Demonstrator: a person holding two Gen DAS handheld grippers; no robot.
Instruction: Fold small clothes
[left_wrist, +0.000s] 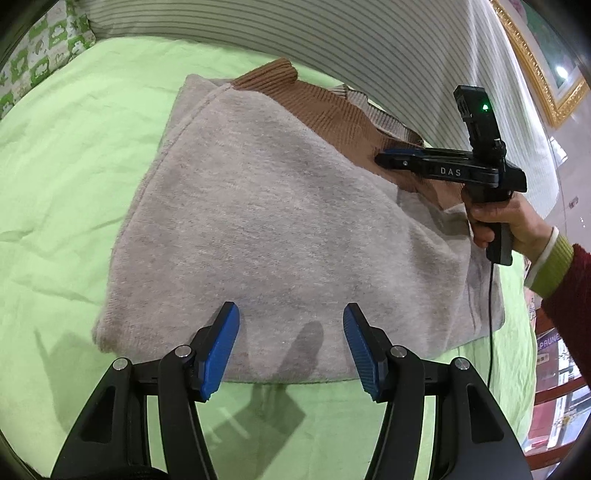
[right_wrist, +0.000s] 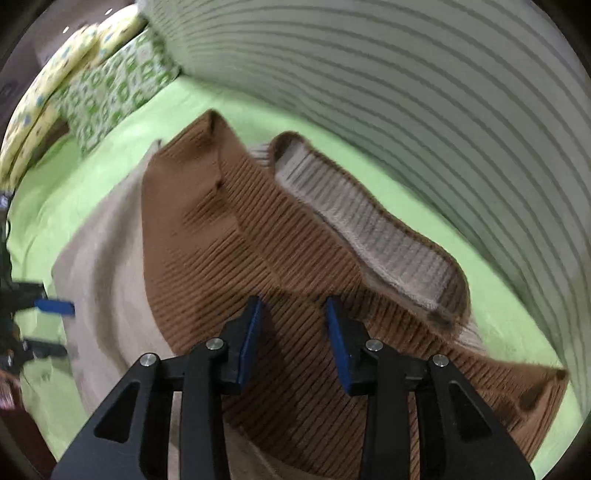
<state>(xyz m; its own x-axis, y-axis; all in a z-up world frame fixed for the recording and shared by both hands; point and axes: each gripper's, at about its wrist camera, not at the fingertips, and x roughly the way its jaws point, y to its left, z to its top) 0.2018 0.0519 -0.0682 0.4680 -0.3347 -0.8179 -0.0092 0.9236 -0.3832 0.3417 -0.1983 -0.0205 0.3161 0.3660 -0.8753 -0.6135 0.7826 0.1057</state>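
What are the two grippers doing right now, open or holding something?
Left gripper: open, holding nothing, above the grey garment.
Right gripper: open, over the brown ribbed part, gripping nothing.

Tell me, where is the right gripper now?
In the left wrist view, the right gripper is at the right, over the sweater's brown ribbed part near the striped cushion; its jaws stand apart.
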